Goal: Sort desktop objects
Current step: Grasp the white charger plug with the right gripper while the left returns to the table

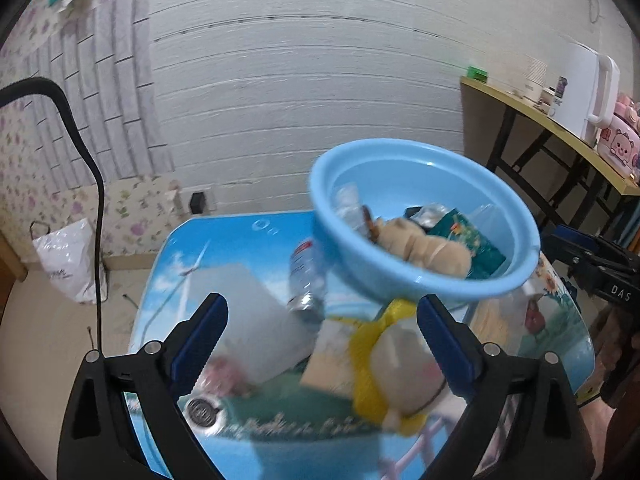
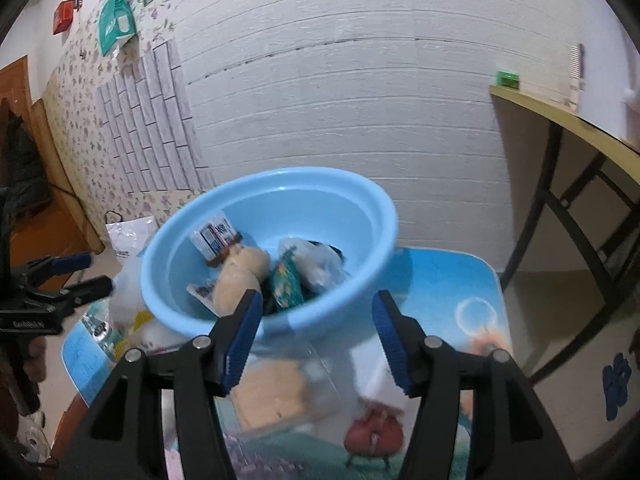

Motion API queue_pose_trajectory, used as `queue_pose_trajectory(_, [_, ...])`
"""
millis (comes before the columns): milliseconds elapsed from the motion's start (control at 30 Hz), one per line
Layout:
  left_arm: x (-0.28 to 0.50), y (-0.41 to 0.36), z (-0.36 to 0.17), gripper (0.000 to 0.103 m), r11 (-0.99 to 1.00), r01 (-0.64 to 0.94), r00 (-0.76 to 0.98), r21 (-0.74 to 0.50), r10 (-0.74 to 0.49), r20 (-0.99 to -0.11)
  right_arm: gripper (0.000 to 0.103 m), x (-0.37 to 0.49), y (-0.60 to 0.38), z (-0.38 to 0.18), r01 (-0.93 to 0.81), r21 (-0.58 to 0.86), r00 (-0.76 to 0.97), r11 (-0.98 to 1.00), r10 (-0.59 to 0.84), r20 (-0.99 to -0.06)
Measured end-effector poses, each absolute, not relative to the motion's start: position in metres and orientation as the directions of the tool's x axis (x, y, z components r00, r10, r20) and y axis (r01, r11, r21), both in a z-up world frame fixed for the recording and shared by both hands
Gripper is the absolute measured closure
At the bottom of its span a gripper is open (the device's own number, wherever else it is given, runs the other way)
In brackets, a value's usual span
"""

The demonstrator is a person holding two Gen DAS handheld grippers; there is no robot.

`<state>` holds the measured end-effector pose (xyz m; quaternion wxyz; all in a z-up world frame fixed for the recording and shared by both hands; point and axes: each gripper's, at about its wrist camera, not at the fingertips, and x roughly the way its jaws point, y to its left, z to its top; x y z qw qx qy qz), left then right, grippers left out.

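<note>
Blue-padded left gripper (image 1: pixel 322 346), lower centre of the left wrist view: jaws spread wide, nothing pressed between them; a yellow-and-white soft toy (image 1: pixel 394 376) lies on the worktop (image 1: pixel 240 240) just inside the right pad, blurred.

Right gripper (image 2: pixel 318 338), lower centre of the right wrist view: jaws part-open, gripping nothing; the near wall of the basin shows in the gap between them.

Item 1. Basin (image 1: pixel 424 216), light blue plastic, round, glossy, with a rolled rim. Right of centre in the left view, centre in the right view. It appears tilted, mouth towards both cameras, near the far edge of the worktop; whether it rests on something cannot be told.

Item 2. Contents of the basin: a beige plush toy (image 2: pixel 240 276) at the front; a small carton with blue-and-white print (image 2: pixel 214 236) against the left wall; a teal printed packet (image 2: pixel 286 286); crumpled clear wrapping (image 2: pixel 320 264) to the right.

Item 3. Clear plastic bottle (image 1: pixel 306 276), red-and-white label, lying on the worktop just left of the basin.

Item 4. Clear bag holding a tan flat thing (image 2: pixel 272 396), on the worktop below the basin, between the right gripper's arms.

Worktop surface: glossy, printed with blue sky and green landscape.
</note>
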<state>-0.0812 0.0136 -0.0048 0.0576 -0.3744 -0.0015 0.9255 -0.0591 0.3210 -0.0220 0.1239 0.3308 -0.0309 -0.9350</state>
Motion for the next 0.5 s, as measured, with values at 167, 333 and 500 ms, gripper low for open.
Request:
queue_pose_trajectory(167, [-0.063, -0.01, -0.014, 0.007, -0.997, -0.058, -0.705, -0.059, 0.083, -0.704, 0.045, -0.045, 0.331, -0.038, 0.16, 0.127, -0.725, -0.979, -0.203, -0.658])
queue_pose_trajectory(333, [-0.05, -0.027, -0.028, 0.007, -0.997, -0.023, -0.689, -0.07, 0.067, -0.721, 0.045, -0.035, 0.336, -0.051, 0.107, 0.136, -0.701, -0.985, -0.172, -0.692])
queue_pose_trajectory(500, [-0.044, -0.039, -0.04, 0.007, -0.997, 0.0, -0.676, -0.075, 0.055, -0.735, 0.045, -0.033, 0.331, -0.054, 0.081, 0.129, -0.693, -0.988, -0.149, -0.706])
